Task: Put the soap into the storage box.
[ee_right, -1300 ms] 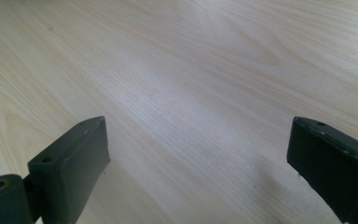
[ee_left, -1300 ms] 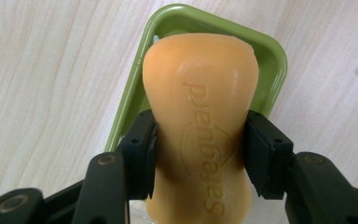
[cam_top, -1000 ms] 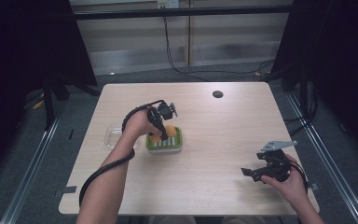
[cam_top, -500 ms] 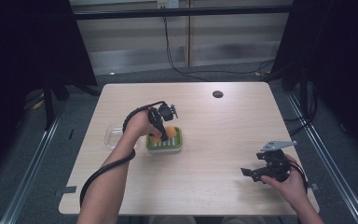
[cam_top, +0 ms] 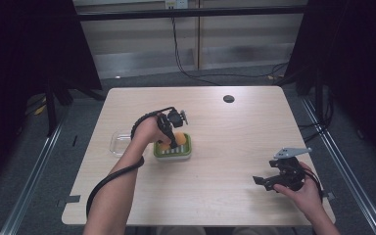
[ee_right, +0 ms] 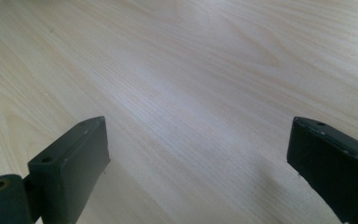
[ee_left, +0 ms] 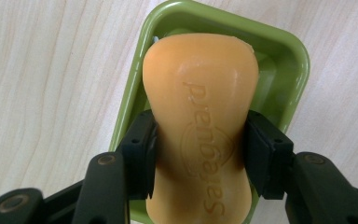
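Note:
An orange bar of soap (ee_left: pixel 200 116) with a stamped logo is clamped at its waist by my left gripper (ee_left: pixel 199 149), which is shut on it. The soap hangs over a green soap dish (ee_left: pixel 289 60); whether it touches the dish I cannot tell. From above, the left gripper (cam_top: pixel 170 138) points down at the green dish (cam_top: pixel 183 152) left of the table's middle, with the orange soap (cam_top: pixel 165 143) at its tip. My right gripper (cam_top: pixel 266 181) rests low near the table's front right, jaws wide open over bare wood (ee_right: pixel 191 93).
A clear plastic lid or tray (cam_top: pixel 117 144) lies on the table just left of the dish. A small dark round disc (cam_top: pixel 228 99) sits near the far edge. The left gripper's black cable (cam_top: pixel 108 178) loops along the forearm.
The left gripper has tipped downward with the soap and lowered it toward the green dish. The right gripper has stayed where it was.

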